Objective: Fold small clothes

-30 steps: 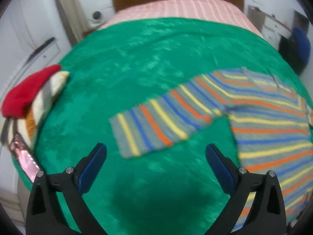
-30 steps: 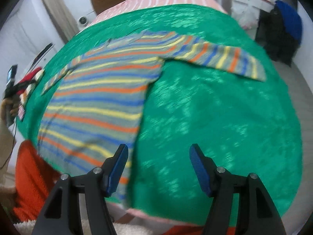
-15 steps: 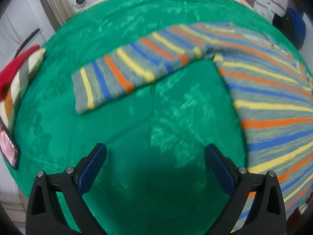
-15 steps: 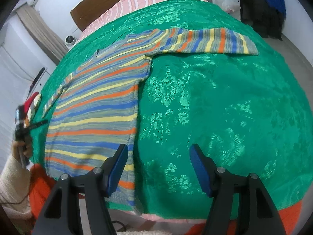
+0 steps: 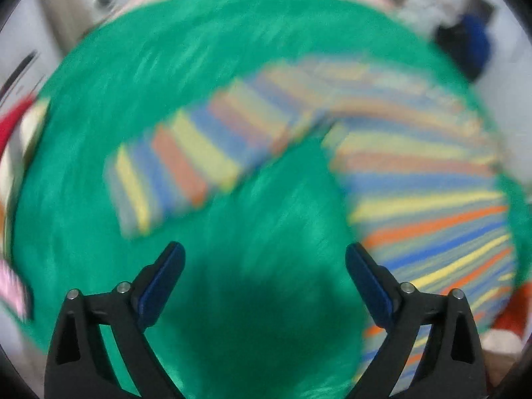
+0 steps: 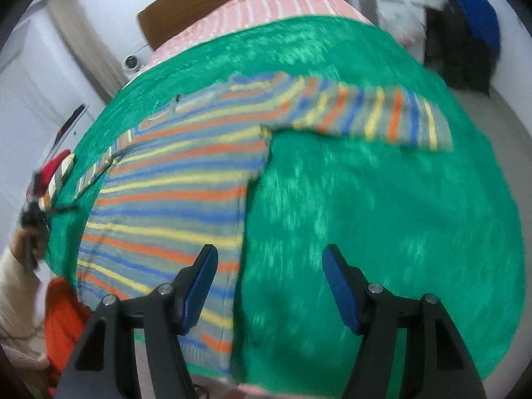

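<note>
A small striped sweater (image 6: 173,199), grey with orange, yellow and blue bands, lies flat on a green cloth (image 6: 382,232). In the blurred left wrist view its left sleeve (image 5: 186,166) stretches left and its body (image 5: 432,206) lies to the right. My left gripper (image 5: 265,256) is open and empty above bare green cloth (image 5: 266,226), below the sleeve. In the right wrist view the right sleeve (image 6: 382,116) stretches right. My right gripper (image 6: 269,259) is open and empty, above the sweater's right side edge near the hem.
A red and striped folded pile (image 6: 56,173) lies at the cloth's left edge, also in the left wrist view (image 5: 13,123). A pink striped bed (image 6: 266,10) lies behind. A dark chair with blue cloth (image 6: 465,33) stands at the right. Orange fabric (image 6: 63,316) sits below left.
Both views shifted and blurred. The left gripper swung so the sleeve sits lower and closer. The right gripper moved back towards the sweater's hem. Both stay open.
</note>
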A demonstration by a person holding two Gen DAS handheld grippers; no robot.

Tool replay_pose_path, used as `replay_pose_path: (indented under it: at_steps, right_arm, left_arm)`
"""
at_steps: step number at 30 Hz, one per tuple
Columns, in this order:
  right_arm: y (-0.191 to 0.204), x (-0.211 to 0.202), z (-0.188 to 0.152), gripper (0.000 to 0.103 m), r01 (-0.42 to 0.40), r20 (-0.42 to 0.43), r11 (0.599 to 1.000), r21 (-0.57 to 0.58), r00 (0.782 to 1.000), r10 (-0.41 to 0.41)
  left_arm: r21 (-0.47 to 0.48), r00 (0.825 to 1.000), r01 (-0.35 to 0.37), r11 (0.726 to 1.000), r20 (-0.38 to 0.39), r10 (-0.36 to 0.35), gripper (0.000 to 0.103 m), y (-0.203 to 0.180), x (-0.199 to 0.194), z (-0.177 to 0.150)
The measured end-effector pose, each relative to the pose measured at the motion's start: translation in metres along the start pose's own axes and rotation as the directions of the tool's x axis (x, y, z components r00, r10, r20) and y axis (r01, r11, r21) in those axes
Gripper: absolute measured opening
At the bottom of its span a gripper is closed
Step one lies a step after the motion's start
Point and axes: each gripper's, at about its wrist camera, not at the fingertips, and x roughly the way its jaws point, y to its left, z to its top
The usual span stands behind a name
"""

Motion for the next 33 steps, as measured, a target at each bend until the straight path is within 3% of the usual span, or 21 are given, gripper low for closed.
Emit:
replay_pose_path:
  at_steps: [3, 5, 7, 9, 11, 14, 18, 21, 22, 23, 24, 26, 27, 28, 30, 33]
  right_arm:
    - [0.006, 0.005, 0.052, 0.065, 0.001, 0.024, 0.997, -0.082, 1.000, 0.001]
    - [0.012, 0.018, 0.098, 0.067, -0.030, 0.058, 0.989, -0.144, 0.998, 0.038]
    - [0.018, 0.042, 0.138, 0.068, -0.020, 0.085, 0.979, -0.202, 0.996, 0.038]
    - [0.022, 0.079, 0.171, 0.068, 0.019, 0.057, 0.965, -0.262, 0.998, -0.004]
    - [0.021, 0.124, 0.202, 0.068, 0.033, -0.009, 0.949, -0.314, 0.999, -0.037]
    - [0.017, 0.171, 0.239, 0.068, -0.014, -0.095, 0.939, -0.342, 0.995, -0.020]
    - [0.021, 0.215, 0.278, 0.067, -0.089, -0.149, 0.929, -0.359, 0.988, 0.037]
    - [0.033, 0.251, 0.289, 0.067, -0.124, -0.207, 0.911, -0.393, 0.977, 0.044]
    - [0.036, 0.262, 0.290, 0.067, -0.120, -0.224, 0.906, -0.406, 0.974, 0.029]
    - [0.042, 0.279, 0.287, 0.067, -0.113, -0.258, 0.897, -0.428, 0.966, -0.001]
    - [0.046, 0.287, 0.284, 0.061, -0.106, -0.276, 0.889, -0.446, 0.961, -0.024]
    - [0.058, 0.291, 0.280, 0.023, -0.092, -0.273, 0.862, -0.499, 0.961, -0.055]
    - [0.063, 0.288, 0.279, 0.006, -0.080, -0.263, 0.853, -0.515, 0.962, -0.069]
    - [0.071, 0.284, 0.278, 0.006, -0.049, -0.238, 0.838, -0.544, 0.966, -0.098]
    - [0.087, 0.276, 0.273, 0.006, 0.093, -0.125, 0.759, -0.644, 0.966, -0.224]
    - [0.099, 0.275, 0.278, 0.005, 0.247, 0.011, 0.681, -0.689, 0.944, -0.331]
  left_arm:
    - [0.111, 0.996, 0.049, 0.993, 0.071, -0.057, 0.103, -0.017, -0.004, 0.058]
    - [0.175, 0.995, 0.055, 0.983, 0.073, -0.068, 0.103, -0.027, 0.023, 0.104]
    - [0.253, 0.997, 0.005, 0.967, 0.072, -0.023, 0.102, -0.041, 0.058, 0.135]
    - [0.334, 0.997, -0.067, 0.940, 0.057, 0.050, 0.101, -0.052, 0.099, 0.158]
    - [0.378, 0.992, -0.120, 0.918, 0.022, 0.120, 0.100, -0.061, 0.141, 0.175]
    - [0.375, 0.987, -0.142, 0.916, -0.012, 0.158, 0.098, -0.059, 0.174, 0.186]
    - [0.384, 0.992, -0.098, 0.918, -0.037, 0.121, 0.098, -0.064, 0.197, 0.201]
    - [0.390, 0.991, -0.064, 0.918, -0.083, 0.105, 0.098, -0.062, 0.206, 0.204]
    - [0.372, 0.992, -0.030, 0.928, -0.103, 0.073, 0.082, -0.060, 0.205, 0.205]
    - [0.359, 0.993, 0.012, 0.933, -0.116, 0.032, 0.038, -0.059, 0.205, 0.207]
    - [0.360, 0.993, 0.040, 0.932, -0.119, 0.004, 0.010, -0.060, 0.201, 0.207]
    - [0.434, 0.995, -0.021, 0.901, -0.076, 0.059, 0.005, -0.073, 0.196, 0.200]
    - [0.493, 0.991, -0.099, 0.864, -0.027, 0.129, 0.004, -0.085, 0.197, 0.196]
    - [0.505, 0.987, -0.143, 0.851, 0.005, 0.162, 0.004, -0.089, 0.196, 0.193]
    - [0.482, 0.973, -0.228, 0.846, 0.076, 0.219, 0.004, -0.091, 0.195, 0.197]
    - [0.411, 0.961, -0.276, 0.869, 0.112, 0.252, 0.004, -0.088, 0.202, 0.212]
